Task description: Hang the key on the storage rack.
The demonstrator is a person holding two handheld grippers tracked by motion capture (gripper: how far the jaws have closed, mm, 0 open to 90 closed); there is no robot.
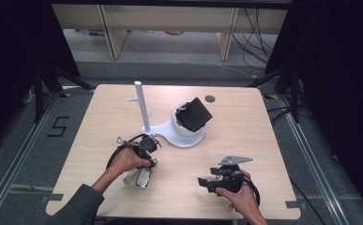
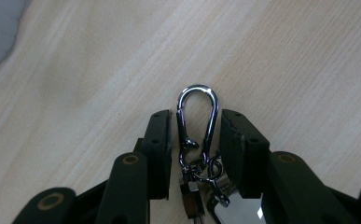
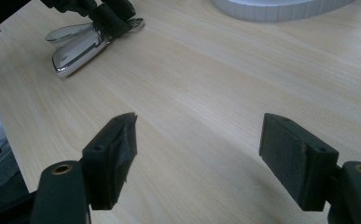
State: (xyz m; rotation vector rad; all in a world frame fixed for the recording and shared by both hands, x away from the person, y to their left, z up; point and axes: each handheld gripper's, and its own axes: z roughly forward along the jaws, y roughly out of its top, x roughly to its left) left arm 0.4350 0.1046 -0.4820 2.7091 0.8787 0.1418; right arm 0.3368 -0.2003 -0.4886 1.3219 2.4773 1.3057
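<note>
A silver carabiner [image 2: 197, 88] lies flat on the wooden table [image 2: 285, 60], with rings and shiny metal tags [image 1: 142, 177] trailing from it. My left gripper [image 2: 197, 122] straddles the carabiner, one pad close beside each long side, a thin gap showing on either side. In the high view the left gripper [image 1: 147, 160] is at the table's front left, just ahead of the white stand's base. My right gripper [image 3: 199, 154] hovers open over bare wood with nothing between its pads; the high view shows the right gripper [image 1: 201, 181] at the front right, pointing left.
A white stand [image 1: 140, 108] with a thin upright post and side pegs rises from a flat white base [image 1: 184, 139] mid-table. A black boxy object [image 1: 195, 114] sits tilted on a white dome on that base. A small round grommet [image 1: 210, 98] is at the back.
</note>
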